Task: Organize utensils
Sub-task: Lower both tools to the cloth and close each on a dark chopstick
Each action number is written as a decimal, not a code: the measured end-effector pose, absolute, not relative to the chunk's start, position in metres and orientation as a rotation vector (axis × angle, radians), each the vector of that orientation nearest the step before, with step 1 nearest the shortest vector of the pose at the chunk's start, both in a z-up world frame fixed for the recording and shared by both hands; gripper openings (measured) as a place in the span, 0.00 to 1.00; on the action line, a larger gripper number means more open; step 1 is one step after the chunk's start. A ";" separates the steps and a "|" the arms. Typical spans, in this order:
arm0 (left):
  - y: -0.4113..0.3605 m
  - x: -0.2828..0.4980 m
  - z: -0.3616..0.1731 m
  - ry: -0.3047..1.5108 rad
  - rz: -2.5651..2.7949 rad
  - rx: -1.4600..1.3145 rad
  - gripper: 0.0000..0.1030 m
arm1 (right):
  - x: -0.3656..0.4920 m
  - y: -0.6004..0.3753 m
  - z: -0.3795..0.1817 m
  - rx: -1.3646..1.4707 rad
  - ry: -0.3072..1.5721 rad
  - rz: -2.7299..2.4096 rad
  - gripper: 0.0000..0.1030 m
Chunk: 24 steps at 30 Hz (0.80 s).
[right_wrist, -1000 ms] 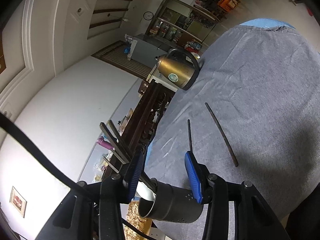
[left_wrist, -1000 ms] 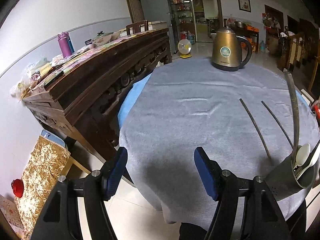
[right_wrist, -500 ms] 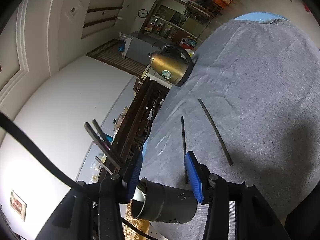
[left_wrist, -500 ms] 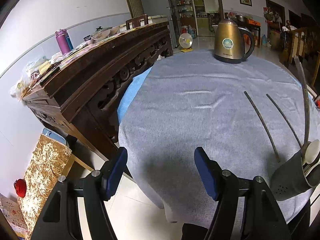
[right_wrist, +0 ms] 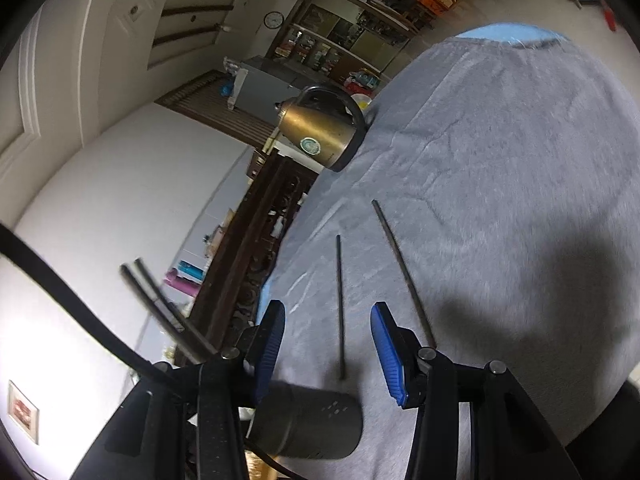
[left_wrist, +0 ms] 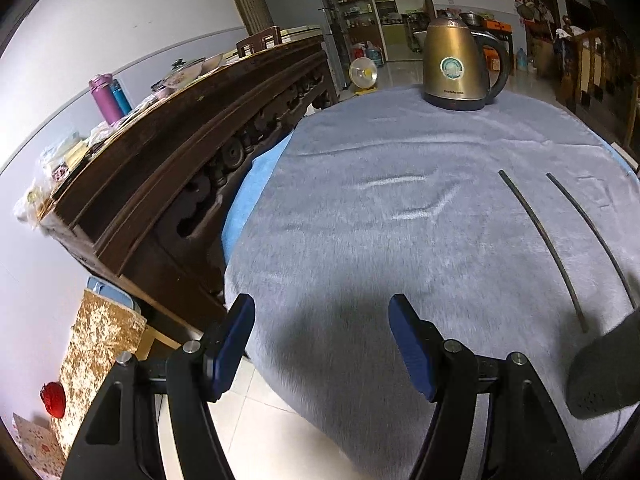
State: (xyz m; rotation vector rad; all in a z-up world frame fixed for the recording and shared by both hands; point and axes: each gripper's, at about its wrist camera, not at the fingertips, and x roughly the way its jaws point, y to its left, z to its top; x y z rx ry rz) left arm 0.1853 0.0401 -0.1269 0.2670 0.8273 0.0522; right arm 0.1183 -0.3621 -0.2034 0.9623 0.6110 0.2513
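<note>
Two dark chopsticks (left_wrist: 544,240) (left_wrist: 592,228) lie side by side on the grey tablecloth (left_wrist: 400,208); in the right wrist view they (right_wrist: 340,304) (right_wrist: 404,276) point away from me. A dark grey utensil holder (right_wrist: 308,424) lies tilted low between the jaws of my right gripper (right_wrist: 328,352), with dark utensil handles (right_wrist: 160,304) sticking out to the left. Whether the fingers (right_wrist: 386,350) still touch it I cannot tell. The holder's edge shows at the left wrist view's lower right (left_wrist: 604,376). My left gripper (left_wrist: 320,340) is open and empty over the table's near edge.
A gold electric kettle (left_wrist: 456,68) stands at the far side of the table. A dark carved wooden sideboard (left_wrist: 180,152) with bottles and dishes runs along the left wall. Tiled floor and a gold-patterned box (left_wrist: 96,360) lie below left.
The holder has dropped lower between the right fingers and slid toward the left view's lower right corner. The right gripper has moved toward the chopsticks. The left gripper stays open.
</note>
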 end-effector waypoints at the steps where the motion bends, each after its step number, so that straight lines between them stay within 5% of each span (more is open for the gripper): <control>1: 0.039 0.192 -0.130 0.833 0.046 0.270 0.68 | 0.125 -0.362 -0.201 0.937 0.623 0.246 0.47; 12: 0.012 0.278 -0.151 0.941 -0.104 0.218 0.68 | 0.252 -0.360 -0.181 0.673 0.804 0.232 0.52; 24: -0.048 0.329 -0.166 1.048 -0.245 0.173 0.68 | 0.386 -0.303 -0.222 0.326 1.139 0.092 0.52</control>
